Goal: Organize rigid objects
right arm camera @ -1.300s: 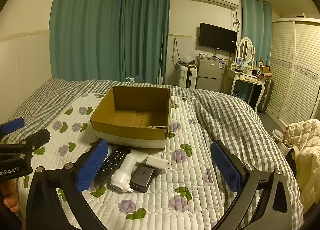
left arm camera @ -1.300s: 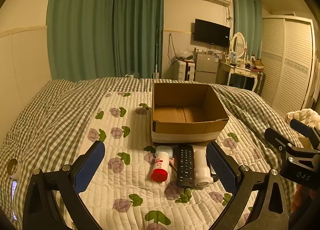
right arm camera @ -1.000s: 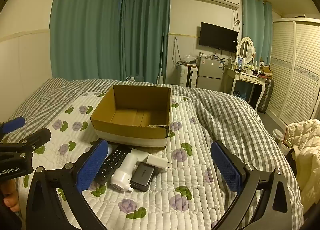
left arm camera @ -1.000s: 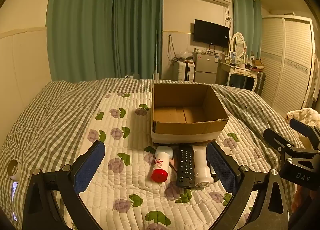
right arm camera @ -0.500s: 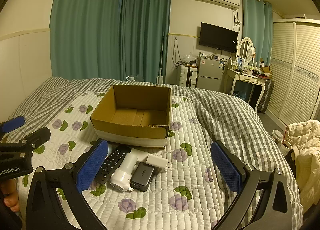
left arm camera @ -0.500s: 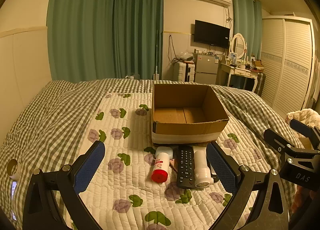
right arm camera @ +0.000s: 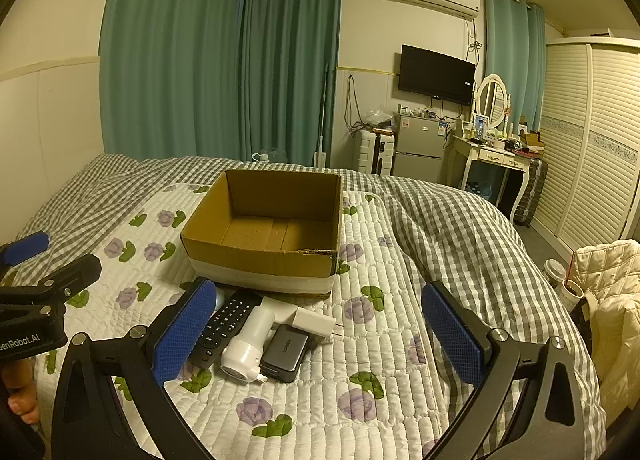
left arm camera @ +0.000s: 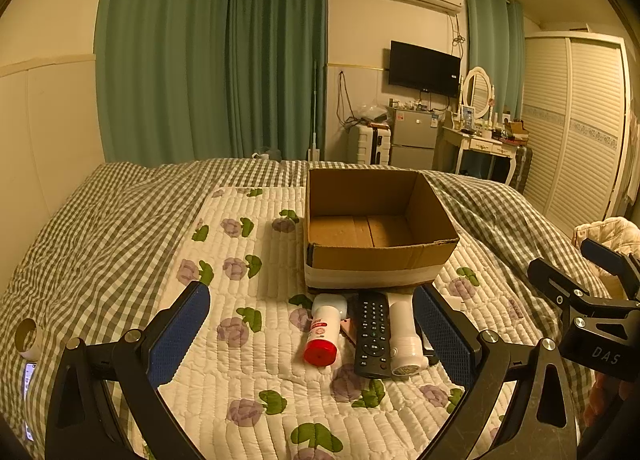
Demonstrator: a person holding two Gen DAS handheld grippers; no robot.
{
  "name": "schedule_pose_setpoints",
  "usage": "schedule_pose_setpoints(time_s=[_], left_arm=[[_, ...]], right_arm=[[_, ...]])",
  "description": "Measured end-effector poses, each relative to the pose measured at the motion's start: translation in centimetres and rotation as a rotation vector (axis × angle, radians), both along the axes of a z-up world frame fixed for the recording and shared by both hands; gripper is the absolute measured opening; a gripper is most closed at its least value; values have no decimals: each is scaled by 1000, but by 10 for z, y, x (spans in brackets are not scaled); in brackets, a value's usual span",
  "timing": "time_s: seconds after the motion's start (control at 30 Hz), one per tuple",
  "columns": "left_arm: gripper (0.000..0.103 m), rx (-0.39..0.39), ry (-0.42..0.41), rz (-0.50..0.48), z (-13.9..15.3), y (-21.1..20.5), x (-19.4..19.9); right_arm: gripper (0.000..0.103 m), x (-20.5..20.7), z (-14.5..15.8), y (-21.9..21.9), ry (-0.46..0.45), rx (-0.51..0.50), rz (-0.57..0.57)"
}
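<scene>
An empty open cardboard box [left arm camera: 380, 256] [right arm camera: 260, 256] sits on a flowered quilt [left arm camera: 248, 340] on the bed. In front of it lie a white bottle with a red cap [left arm camera: 324, 330], a black remote [left arm camera: 373, 334] [right arm camera: 226, 326], a white cylindrical device [left arm camera: 406, 334] [right arm camera: 248, 344], a dark power bank [right arm camera: 285, 352] and a white charger [right arm camera: 314, 322]. My left gripper [left arm camera: 310, 340] is open and empty, held above the quilt short of the objects. My right gripper [right arm camera: 320, 336] is open and empty, to the right of the left one.
A grey checked duvet [right arm camera: 460, 244] covers the bed around the quilt. A cream jacket [right arm camera: 612, 300] and a cup [right arm camera: 554, 270] are off the bed's right side. A phone [left arm camera: 28, 400] and a tape roll [left arm camera: 26, 336] lie at the far left.
</scene>
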State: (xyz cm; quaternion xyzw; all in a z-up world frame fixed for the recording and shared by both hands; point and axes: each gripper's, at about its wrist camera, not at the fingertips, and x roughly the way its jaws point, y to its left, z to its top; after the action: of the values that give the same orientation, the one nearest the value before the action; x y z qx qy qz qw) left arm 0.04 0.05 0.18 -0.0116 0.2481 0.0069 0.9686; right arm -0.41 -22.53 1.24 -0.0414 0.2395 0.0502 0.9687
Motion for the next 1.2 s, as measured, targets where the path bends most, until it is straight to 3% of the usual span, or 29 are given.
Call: schedule_pose_setpoints(time_s=[1.2], left_arm=[[103, -2, -2, 2, -2, 3, 0]], right_arm=[[103, 1, -1, 0, 8, 9, 11]])
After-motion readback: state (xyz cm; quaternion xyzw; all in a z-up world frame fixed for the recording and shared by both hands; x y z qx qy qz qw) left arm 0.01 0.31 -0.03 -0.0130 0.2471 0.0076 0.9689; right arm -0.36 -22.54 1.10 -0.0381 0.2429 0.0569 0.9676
